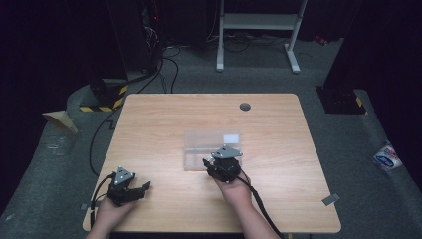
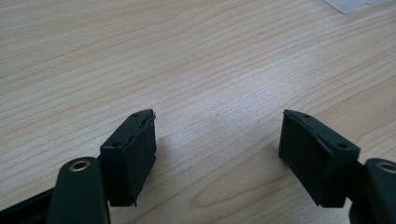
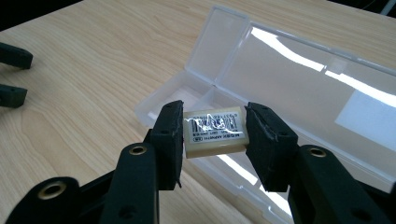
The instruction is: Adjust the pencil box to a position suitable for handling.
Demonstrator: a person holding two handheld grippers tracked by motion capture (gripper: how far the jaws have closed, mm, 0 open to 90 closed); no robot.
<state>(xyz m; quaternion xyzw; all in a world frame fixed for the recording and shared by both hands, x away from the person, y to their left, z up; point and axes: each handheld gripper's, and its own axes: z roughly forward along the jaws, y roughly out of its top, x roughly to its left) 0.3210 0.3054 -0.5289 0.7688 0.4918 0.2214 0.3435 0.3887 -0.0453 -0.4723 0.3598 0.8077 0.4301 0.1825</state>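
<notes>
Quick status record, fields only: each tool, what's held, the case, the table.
left tool: open, holds nothing, low over bare wood near the table's near left
right tool: shut on eraser
eraser: small pale block in a shiny printed wrapper, pinched between both jaws, above the case's near edge
case: clear plastic, lid open
table: light wood, grey grommet hole near far edge

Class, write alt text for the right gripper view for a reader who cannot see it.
The right hand-held gripper clamps a small wrapped eraser with a barcode label between its black jaws, above an open clear plastic case on a light wooden table. The left hand-held gripper shows at the left edge.
</notes>
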